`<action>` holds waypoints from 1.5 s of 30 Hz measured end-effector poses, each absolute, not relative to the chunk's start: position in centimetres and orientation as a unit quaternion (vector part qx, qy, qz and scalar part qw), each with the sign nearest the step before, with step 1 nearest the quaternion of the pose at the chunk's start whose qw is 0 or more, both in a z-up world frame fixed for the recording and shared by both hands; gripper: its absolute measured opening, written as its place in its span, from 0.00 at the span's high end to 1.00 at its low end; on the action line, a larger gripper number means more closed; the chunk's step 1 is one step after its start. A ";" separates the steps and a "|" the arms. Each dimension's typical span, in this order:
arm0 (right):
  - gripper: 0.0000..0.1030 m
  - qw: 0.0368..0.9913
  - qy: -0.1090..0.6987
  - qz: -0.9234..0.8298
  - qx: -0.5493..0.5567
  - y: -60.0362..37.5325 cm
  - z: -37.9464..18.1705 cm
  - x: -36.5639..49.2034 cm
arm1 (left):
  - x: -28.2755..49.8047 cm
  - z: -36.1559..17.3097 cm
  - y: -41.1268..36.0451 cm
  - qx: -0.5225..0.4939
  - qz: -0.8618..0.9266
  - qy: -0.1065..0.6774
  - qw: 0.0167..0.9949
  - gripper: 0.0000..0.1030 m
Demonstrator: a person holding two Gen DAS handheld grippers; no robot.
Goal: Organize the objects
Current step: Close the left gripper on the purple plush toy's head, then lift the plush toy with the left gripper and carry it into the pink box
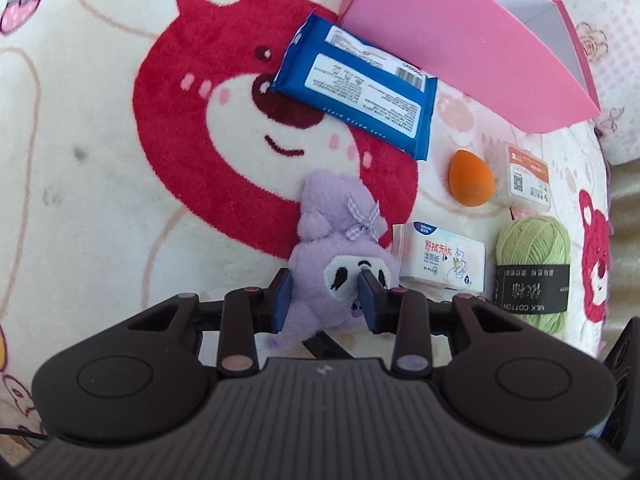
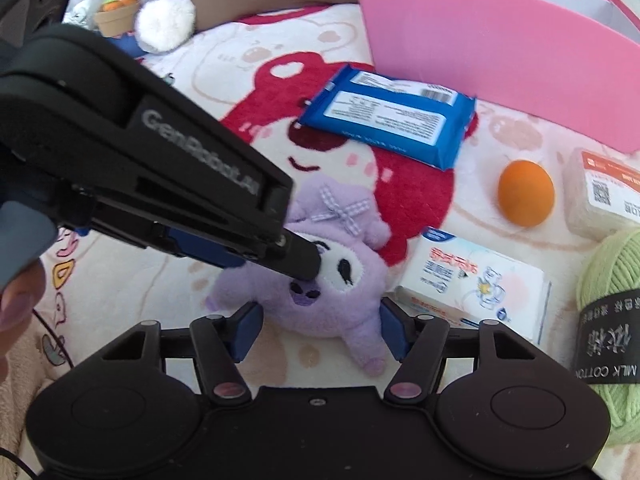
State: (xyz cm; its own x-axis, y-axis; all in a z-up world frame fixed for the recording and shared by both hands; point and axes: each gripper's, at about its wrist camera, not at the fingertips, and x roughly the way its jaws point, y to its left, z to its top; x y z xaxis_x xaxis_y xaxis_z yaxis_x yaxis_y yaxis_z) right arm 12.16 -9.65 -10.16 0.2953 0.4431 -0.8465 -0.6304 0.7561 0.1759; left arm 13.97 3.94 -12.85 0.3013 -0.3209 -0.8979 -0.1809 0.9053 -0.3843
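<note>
The left tool (image 1: 326,300) pinches the purple plush toy (image 1: 340,264) on the blanket (image 1: 88,152), mid-pickup. The right tool (image 2: 318,330) sits spread around it. Next, I think: lift it into the pink box (image 2: 480,52) at the blanket's far edge.

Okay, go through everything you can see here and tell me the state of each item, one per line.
purple plush toy: lying on blanket, gripped
left gripper: shut on the toy's head
right gripper: pads at the toy's body
pink box: open-topped, upright
blue wipes pack: flat, label up
orange sponge: loose
green yarn: banded

Purple plush toy (image 1: 340,264) with checked bow (image 1: 362,218), pink box (image 1: 460,40)
</note>
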 end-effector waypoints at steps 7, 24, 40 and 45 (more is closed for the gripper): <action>0.43 0.803 0.479 0.345 -0.087 -9.8 -9.1 11.9 | 13.0 -10.8 3.1 -0.173 -0.046 0.569 0.803 0.67; 0.44 0.839 0.415 0.345 -0.071 -11.3 -3.7 10.7 | 10.8 -5.3 2.2 -0.147 -0.086 0.504 0.847 0.67; 0.45 0.855 0.370 0.354 -0.084 -13.1 1.6 8.7 | 10.3 -0.7 1.3 -0.085 -0.123 0.493 0.857 0.67; 0.46 0.864 0.352 0.348 -0.091 -13.6 4.4 9.5 | 11.4 2.1 1.0 -0.073 -0.140 0.477 0.865 0.67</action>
